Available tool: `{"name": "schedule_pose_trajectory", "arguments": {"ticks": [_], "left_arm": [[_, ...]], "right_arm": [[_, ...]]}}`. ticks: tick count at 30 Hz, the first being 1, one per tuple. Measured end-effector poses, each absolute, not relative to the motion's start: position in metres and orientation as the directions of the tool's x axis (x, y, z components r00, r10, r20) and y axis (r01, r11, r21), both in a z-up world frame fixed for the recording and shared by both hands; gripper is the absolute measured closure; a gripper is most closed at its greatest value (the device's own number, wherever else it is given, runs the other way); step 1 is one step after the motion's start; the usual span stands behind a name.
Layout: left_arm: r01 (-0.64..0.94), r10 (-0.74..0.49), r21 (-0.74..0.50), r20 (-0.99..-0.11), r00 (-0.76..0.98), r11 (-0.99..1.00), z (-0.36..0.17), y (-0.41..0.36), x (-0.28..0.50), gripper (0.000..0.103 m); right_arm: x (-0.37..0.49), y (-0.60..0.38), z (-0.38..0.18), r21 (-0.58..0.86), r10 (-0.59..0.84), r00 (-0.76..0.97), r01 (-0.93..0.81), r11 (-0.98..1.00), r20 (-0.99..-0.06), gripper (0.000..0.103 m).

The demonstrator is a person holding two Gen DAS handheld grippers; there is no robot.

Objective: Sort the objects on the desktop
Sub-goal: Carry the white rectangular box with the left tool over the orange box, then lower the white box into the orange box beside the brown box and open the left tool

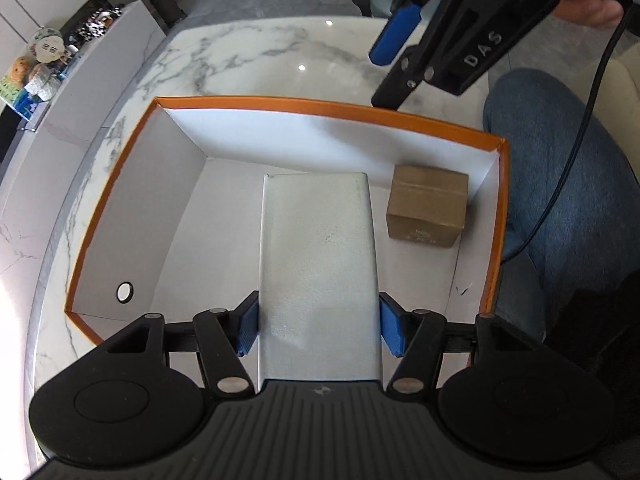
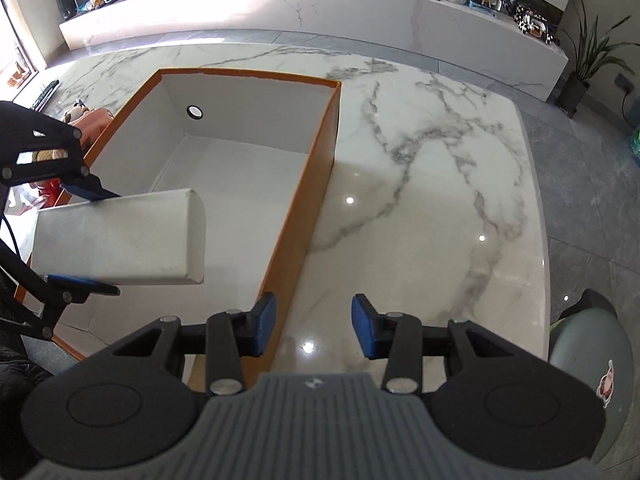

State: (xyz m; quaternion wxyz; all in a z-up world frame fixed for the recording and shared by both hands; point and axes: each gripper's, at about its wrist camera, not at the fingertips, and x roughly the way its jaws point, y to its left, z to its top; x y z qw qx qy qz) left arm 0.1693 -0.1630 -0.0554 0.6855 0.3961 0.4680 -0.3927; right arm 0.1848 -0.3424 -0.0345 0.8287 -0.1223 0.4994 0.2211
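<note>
Blue pads of the left gripper [image 1: 319, 326] are pinched on a long white box [image 1: 318, 276], held above the open orange-rimmed storage box [image 1: 320, 105]. Right gripper [image 2: 313, 326] fingers are spread, nothing between them, hovering over the box's outer wall and the marble desk [image 2: 420, 200]. A small brown carton [image 1: 426, 206] is already seen inside, in a corner. Judged partly done: white box not yet set down. Clutter is glimpsed beyond the box's far side, too hidden to name.
</note>
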Motion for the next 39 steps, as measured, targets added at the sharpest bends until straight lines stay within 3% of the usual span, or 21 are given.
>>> {"name": "schedule_pose_trajectory", "arguments": {"ticks": [12, 32, 39], "left_arm": [[0.956, -0.021, 0.086, -0.995, 0.096, 0.280, -0.116, -0.178, 0.188, 0.033], [0.962, -0.030, 0.040, -0.998, 0.050, 0.270, -0.133, -0.154, 0.202, 0.029], [0.956, -0.072, 0.033, -0.996, 0.056, 0.292, -0.137, -0.157, 0.210, 0.032]], "right_arm": [[0.187, -0.348, -0.039, 0.074, 0.289, 0.412, -0.464, 0.883, -0.864, 0.058], [0.198, -0.338, -0.047, 0.057, 0.261, 0.392, -0.462, 0.885, -0.882, 0.057], [0.200, -0.337, -0.052, 0.057, 0.254, 0.381, -0.459, 0.887, -0.889, 0.056]]}}
